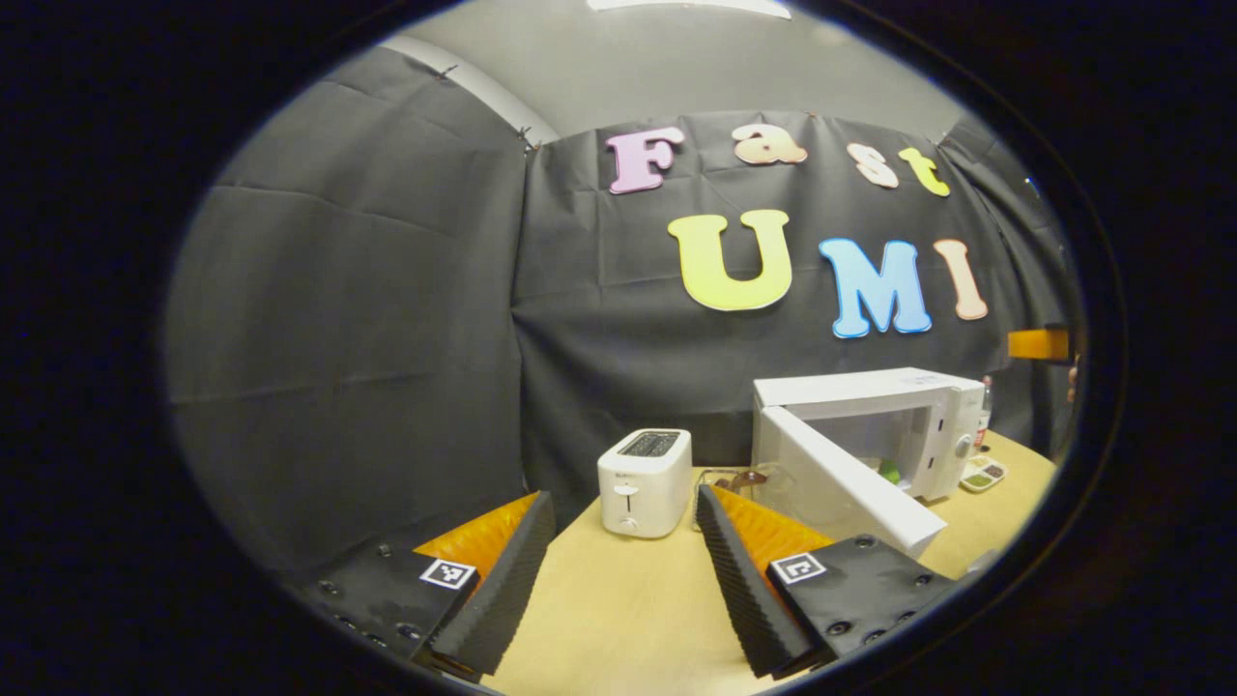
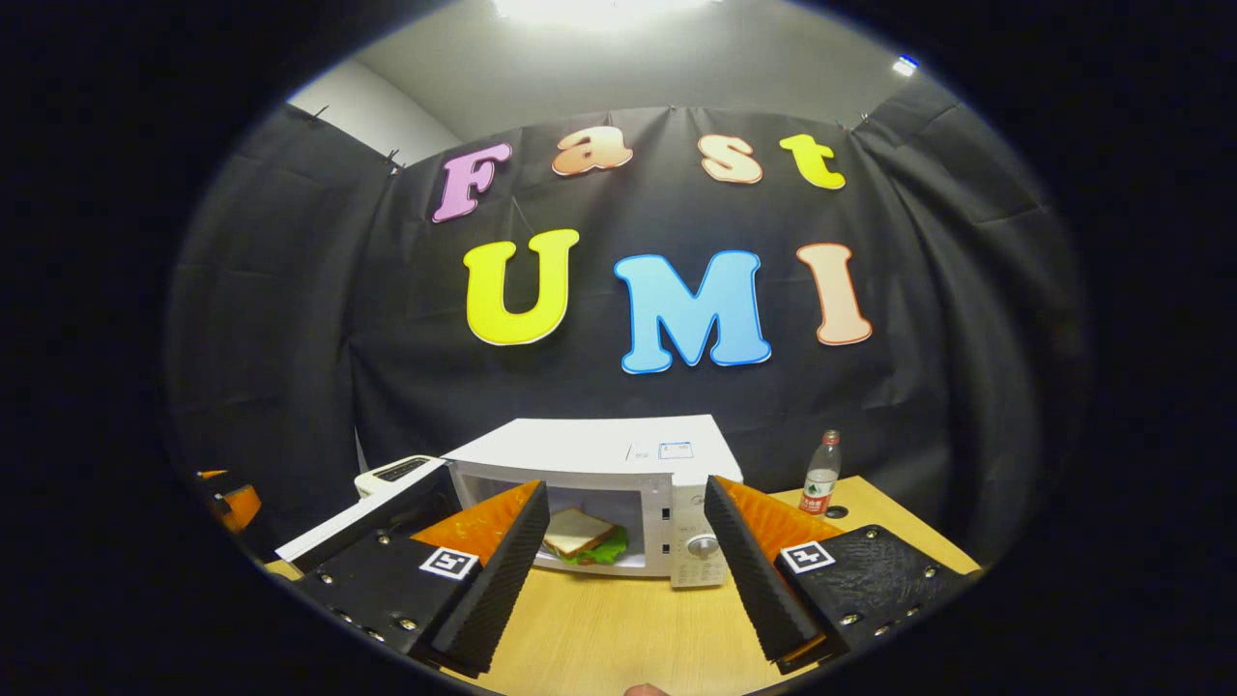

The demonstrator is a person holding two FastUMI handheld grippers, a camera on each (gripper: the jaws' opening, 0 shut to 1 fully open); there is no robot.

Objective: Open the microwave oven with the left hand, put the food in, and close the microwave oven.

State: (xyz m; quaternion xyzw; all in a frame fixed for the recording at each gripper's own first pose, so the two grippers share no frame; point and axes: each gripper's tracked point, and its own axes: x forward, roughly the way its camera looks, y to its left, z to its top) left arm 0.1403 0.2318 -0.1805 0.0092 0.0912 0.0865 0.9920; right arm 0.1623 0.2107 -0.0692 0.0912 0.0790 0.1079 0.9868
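A white microwave oven (image 1: pixel 899 406) (image 2: pixel 599 454) stands on the wooden table with its door (image 1: pixel 850 488) (image 2: pixel 358 517) swung wide open. Inside its cavity lies a sandwich (image 2: pixel 580 536) with lettuce; a bit of green (image 1: pixel 889 472) shows through the opening in the left gripper view. My left gripper (image 1: pixel 623 570) is open with nothing between its fingers, back from the door and to its left. My right gripper (image 2: pixel 626 556) is open too, held in front of the oven's mouth, a short way off.
A white toaster (image 1: pixel 645 481) (image 2: pixel 396 471) sits left of the oven. A small tray with compartments (image 1: pixel 983 474) lies right of the oven, and a water bottle (image 2: pixel 819 474) stands behind on the right. Bare table (image 1: pixel 628 619) lies in front.
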